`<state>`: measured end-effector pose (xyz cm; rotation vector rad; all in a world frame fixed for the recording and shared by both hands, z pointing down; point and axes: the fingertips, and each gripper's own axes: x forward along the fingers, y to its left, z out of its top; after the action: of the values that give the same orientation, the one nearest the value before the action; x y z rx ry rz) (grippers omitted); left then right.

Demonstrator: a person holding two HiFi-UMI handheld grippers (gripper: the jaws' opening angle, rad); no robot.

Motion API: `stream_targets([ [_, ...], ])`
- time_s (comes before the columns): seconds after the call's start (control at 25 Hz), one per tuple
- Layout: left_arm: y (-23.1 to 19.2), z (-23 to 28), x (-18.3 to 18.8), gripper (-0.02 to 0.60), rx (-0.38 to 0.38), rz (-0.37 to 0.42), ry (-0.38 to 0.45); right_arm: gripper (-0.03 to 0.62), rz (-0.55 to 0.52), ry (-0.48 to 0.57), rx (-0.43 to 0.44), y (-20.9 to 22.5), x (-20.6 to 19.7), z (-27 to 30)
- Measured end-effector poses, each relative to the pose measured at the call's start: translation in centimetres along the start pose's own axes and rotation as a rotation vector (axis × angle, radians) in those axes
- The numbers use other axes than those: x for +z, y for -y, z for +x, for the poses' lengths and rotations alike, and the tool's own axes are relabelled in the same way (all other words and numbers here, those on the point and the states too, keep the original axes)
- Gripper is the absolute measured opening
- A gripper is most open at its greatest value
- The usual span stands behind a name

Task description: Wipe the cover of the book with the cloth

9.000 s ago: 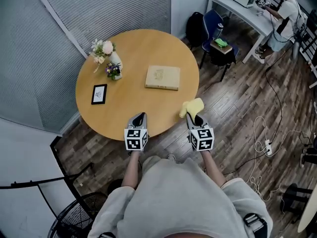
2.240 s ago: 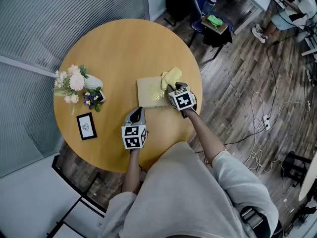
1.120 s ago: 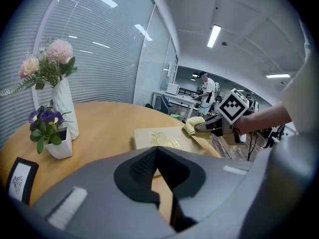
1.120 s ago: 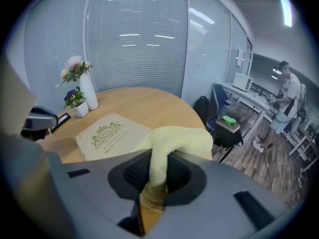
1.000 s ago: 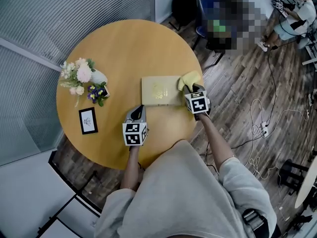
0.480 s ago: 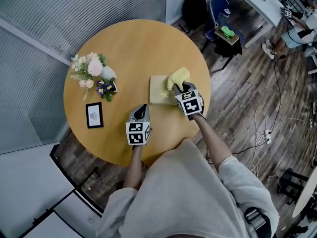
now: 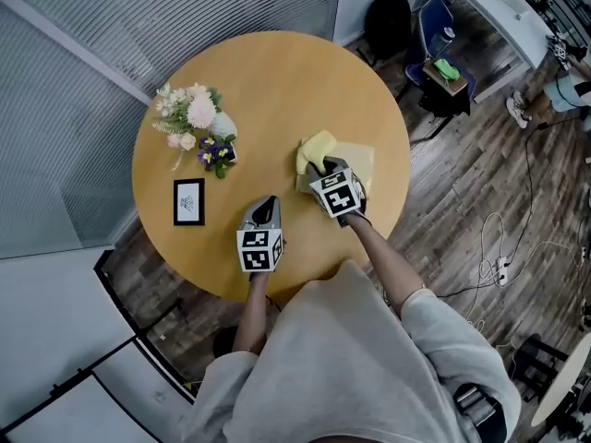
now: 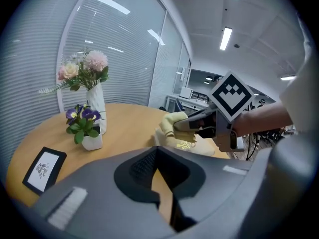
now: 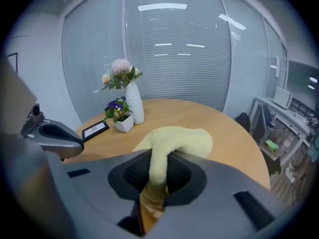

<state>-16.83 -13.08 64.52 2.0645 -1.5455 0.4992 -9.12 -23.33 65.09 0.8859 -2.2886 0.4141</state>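
Observation:
A tan book (image 7: 356,161) lies on the right side of the round wooden table (image 7: 259,81). My right gripper (image 7: 319,167) is shut on a yellow cloth (image 7: 314,149) and holds it down at the book's left edge. In the right gripper view the cloth (image 9: 177,141) bulges out ahead of the jaws, with a strip of the cover (image 9: 151,201) showing beneath. My left gripper (image 7: 267,207) hovers shut and empty over bare table, left of the book. From the left gripper view I see the book (image 8: 193,145), the cloth (image 8: 171,123) and the right gripper (image 8: 185,125).
A white vase of flowers (image 7: 207,118), a small pot of purple flowers (image 7: 217,153) and a black picture frame (image 7: 188,201) stand on the table's left side. Beyond the table are a blue chair (image 7: 445,70), a dark bag (image 7: 388,21) and floor cables (image 7: 499,266).
The right gripper has dragged the cloth leftward across the cover, from the book's right edge to its left edge. The left gripper has stayed in place.

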Motion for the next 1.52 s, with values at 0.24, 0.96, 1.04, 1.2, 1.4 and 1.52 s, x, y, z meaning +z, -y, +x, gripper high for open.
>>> stream_targets([
  [0.24, -1.7, -1.0, -0.5, 0.006, 0.039, -0.026, 0.003, 0.063, -0.026, -0.055, 0.043, -1.7, -1.3, 2.7],
  [0.96, -0.8, 0.5, -0.4, 0.006, 0.000, -0.009, -0.019, 0.063, 0.027, -0.133, 0.050, -1.1, -4.2, 4.4],
  [1.04, -0.6, 0.6, -0.3, 0.006, -0.004, -0.004, -0.020, 0.062, 0.027, -0.134, 0.046, -0.8, -4.5, 4.2],
  [1.2, -0.3, 0.8, -0.4, 0.006, -0.014, 0.003, -0.021, 0.063, 0.033, -0.131, 0.028, 0.0, -4.9, 3.6],
  [1.4, 0.7, 1.2, -0.4, 0.006, -0.032, 0.016, -0.027, 0.063, 0.090, -0.137, -0.001, 1.2, -5.8, 2.5],
  [1.52, 1.3, 1.5, -0.3, 0.006, -0.047, 0.026, -0.027, 0.063, 0.099, -0.132, -0.008, 1.8, -6.0, 2.0],
])
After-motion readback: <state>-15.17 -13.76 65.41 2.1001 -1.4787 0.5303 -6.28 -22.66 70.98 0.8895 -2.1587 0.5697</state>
